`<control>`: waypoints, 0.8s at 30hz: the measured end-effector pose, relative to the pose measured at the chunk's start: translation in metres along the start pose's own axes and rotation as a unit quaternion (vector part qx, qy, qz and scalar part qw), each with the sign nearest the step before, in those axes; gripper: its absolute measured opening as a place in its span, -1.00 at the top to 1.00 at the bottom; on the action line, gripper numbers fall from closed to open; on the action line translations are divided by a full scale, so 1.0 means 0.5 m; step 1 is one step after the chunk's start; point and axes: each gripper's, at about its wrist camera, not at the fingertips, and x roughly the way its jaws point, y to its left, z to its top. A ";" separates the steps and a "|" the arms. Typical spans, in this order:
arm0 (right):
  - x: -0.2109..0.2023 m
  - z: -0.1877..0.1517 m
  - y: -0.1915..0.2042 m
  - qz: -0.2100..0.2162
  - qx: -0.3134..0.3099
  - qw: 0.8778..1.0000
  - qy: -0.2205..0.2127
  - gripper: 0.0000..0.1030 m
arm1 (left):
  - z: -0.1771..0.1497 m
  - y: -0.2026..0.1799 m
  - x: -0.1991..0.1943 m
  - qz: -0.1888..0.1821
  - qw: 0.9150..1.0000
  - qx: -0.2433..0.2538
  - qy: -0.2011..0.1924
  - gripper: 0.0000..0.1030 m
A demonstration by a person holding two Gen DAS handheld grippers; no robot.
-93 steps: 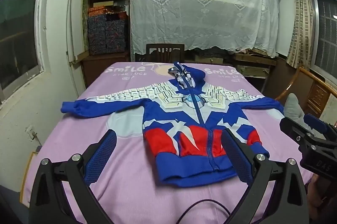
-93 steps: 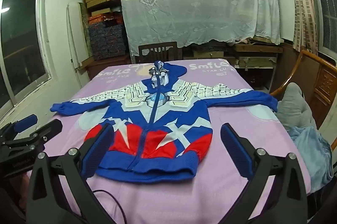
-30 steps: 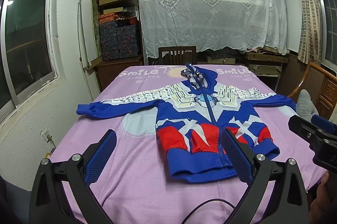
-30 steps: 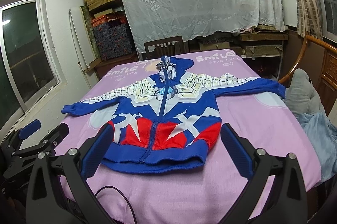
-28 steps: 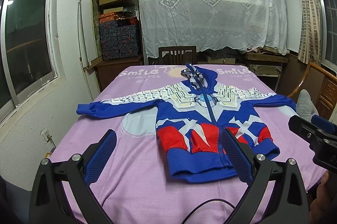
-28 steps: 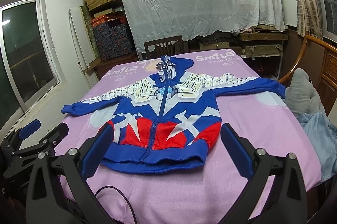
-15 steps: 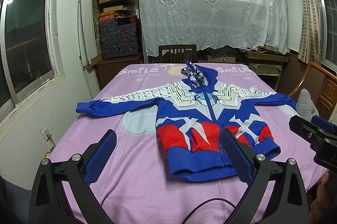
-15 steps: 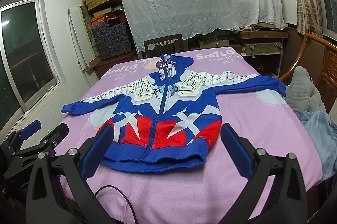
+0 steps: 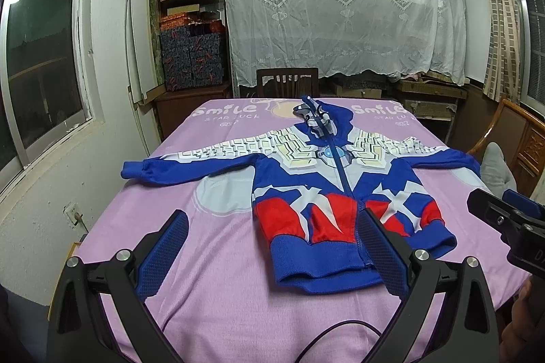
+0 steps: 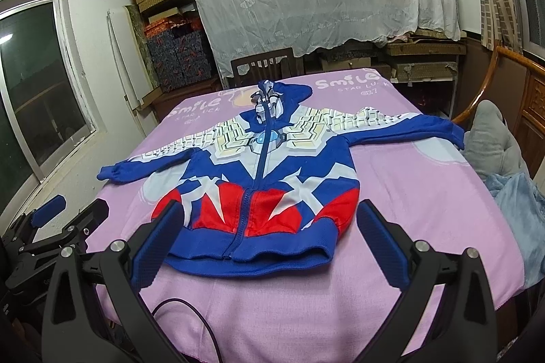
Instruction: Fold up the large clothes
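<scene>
A blue, red and white zip-up hoodie (image 9: pixel 323 185) (image 10: pixel 259 179) lies flat and face up on the purple-covered table (image 9: pixel 218 260) (image 10: pixel 425 209), sleeves spread out to both sides, hood at the far end. My left gripper (image 9: pixel 272 247) hangs open above the near edge, left of the hoodie's hem, with nothing between its fingers. My right gripper (image 10: pixel 269 243) is open too, hovering just short of the hem. Each gripper shows at the edge of the other's view.
A wooden chair (image 9: pixel 287 81) stands at the table's far end before a white lace curtain (image 9: pixel 340 5). Stacked boxes (image 9: pixel 190 56) fill shelves at the back left. A grey cushion and blue cloth (image 10: pixel 511 179) lie on a wooden seat to the right. Windows flank the room.
Both grippers have drifted slightly forward and tilted, so the hoodie sits a little nearer in the right wrist view. The hoodie has not moved, and both grippers stay open.
</scene>
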 end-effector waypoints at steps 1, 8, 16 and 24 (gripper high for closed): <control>0.001 0.000 0.000 0.000 0.000 1.000 0.001 -0.92 | -0.001 0.000 0.001 0.000 1.000 0.000 0.000 -0.93; 0.022 -0.006 -0.044 -0.012 0.016 1.000 0.020 -0.92 | -0.006 0.066 0.049 -0.004 0.998 -0.042 0.044 -0.93; 0.130 -0.054 -0.150 -0.014 0.086 0.991 0.106 -0.92 | -0.042 0.130 0.163 -0.035 0.985 -0.095 0.138 -0.93; 0.219 -0.065 -0.169 0.010 0.094 0.985 0.146 -0.53 | -0.084 0.065 0.288 -0.102 0.967 -0.077 0.221 -0.93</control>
